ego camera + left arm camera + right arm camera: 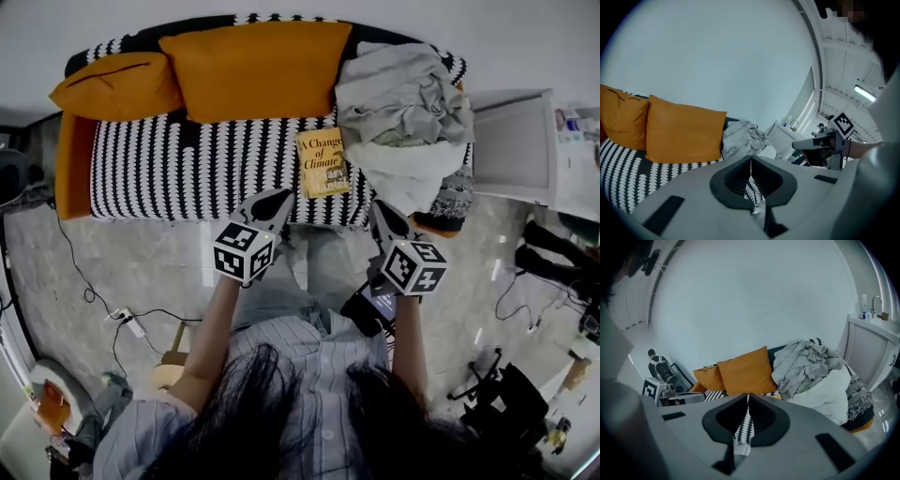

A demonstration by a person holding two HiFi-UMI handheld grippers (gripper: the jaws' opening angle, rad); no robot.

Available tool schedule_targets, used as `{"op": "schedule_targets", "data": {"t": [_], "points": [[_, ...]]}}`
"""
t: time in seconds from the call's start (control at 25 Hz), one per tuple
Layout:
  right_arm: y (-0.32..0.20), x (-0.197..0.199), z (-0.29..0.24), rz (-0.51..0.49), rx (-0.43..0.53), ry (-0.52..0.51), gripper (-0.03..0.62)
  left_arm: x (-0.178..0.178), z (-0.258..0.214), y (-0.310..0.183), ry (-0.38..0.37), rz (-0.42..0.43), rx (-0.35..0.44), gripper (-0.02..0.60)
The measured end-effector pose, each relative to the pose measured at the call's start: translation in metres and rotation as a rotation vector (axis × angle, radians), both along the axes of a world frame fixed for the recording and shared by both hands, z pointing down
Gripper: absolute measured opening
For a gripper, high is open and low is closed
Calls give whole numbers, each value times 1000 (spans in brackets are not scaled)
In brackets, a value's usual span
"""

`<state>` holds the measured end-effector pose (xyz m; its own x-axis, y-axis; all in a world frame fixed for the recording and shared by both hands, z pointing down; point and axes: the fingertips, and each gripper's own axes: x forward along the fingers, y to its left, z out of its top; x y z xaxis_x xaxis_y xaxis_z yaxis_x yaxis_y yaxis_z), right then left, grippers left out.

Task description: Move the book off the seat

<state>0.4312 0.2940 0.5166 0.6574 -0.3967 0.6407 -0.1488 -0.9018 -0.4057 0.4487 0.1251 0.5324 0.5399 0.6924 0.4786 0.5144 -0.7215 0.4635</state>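
A yellow book (322, 162) lies flat on the black-and-white patterned seat of the sofa (178, 164), just left of a heap of grey and white laundry (403, 112). My left gripper (277, 201) hovers over the sofa's front edge, below and left of the book, shut and empty. On the other side, my right gripper (379, 212) is just below and right of the book, shut with nothing in it. In the left gripper view the left gripper (751, 159) has its jaws closed; the right gripper (748, 395) looks the same in its own view. Neither gripper view shows the book.
Two orange cushions (253, 66) lean on the sofa back. A white cabinet (514, 145) stands right of the sofa. Cables and a power strip (127, 322) lie on the grey floor at left; a chair base (487, 375) and clutter sit at right.
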Motion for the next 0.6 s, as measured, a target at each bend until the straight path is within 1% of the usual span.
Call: {"op": "schedule_targets", "data": {"t": [0.16, 0.44, 0.6], "points": [[11, 25, 33, -34, 31, -43, 25, 11, 26, 9, -34, -4, -1, 12], [26, 65, 108, -135, 5, -96, 25, 36, 80, 26, -112, 36, 34, 12], [31, 84, 162, -201, -19, -148, 25, 55, 118, 31, -159, 28, 46, 12]]}}
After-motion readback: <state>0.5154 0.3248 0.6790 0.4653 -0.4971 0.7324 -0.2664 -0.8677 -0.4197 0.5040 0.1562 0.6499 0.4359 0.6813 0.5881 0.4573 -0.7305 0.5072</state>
